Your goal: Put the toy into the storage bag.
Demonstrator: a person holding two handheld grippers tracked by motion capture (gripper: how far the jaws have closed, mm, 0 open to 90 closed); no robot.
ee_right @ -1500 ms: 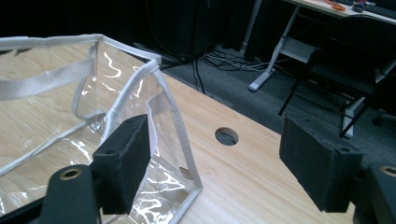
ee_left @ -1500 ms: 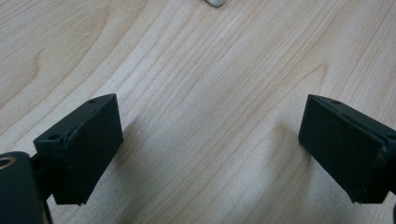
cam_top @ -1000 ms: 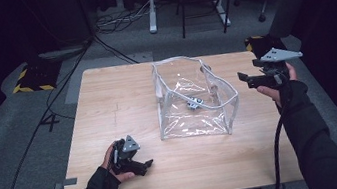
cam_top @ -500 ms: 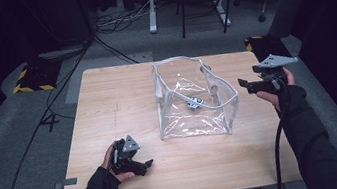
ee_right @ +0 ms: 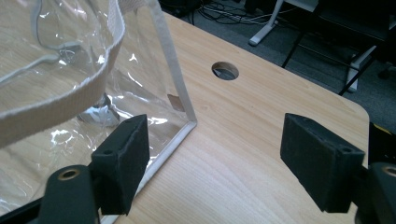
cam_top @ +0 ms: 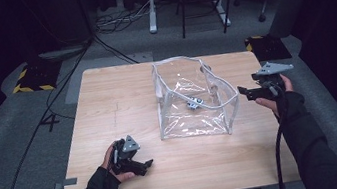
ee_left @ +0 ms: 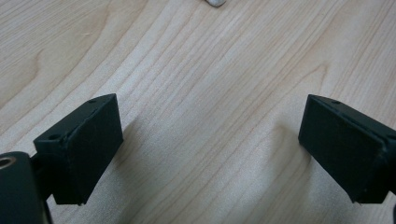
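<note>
On the wooden table (cam_top: 108, 108), slightly right of centre, a clear plastic bag (cam_top: 193, 101) with a beige-trimmed rim stands open, a small metal piece (cam_top: 194, 103) inside. Right gripper (cam_top: 243, 91) hangs just beside its right wall, jaws wide, holding nothing; best to bring one jaw over the rim trim before closing. Left gripper (cam_top: 147, 166) rests near the front edge, jaws apart, empty.

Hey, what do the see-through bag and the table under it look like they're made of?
The bag looks like clear glossy soft plastic, wrinkled with glare, trimmed with pale woven-looking edging. The table looks like light wood or wood-look laminate: matte, visible grain.
</note>
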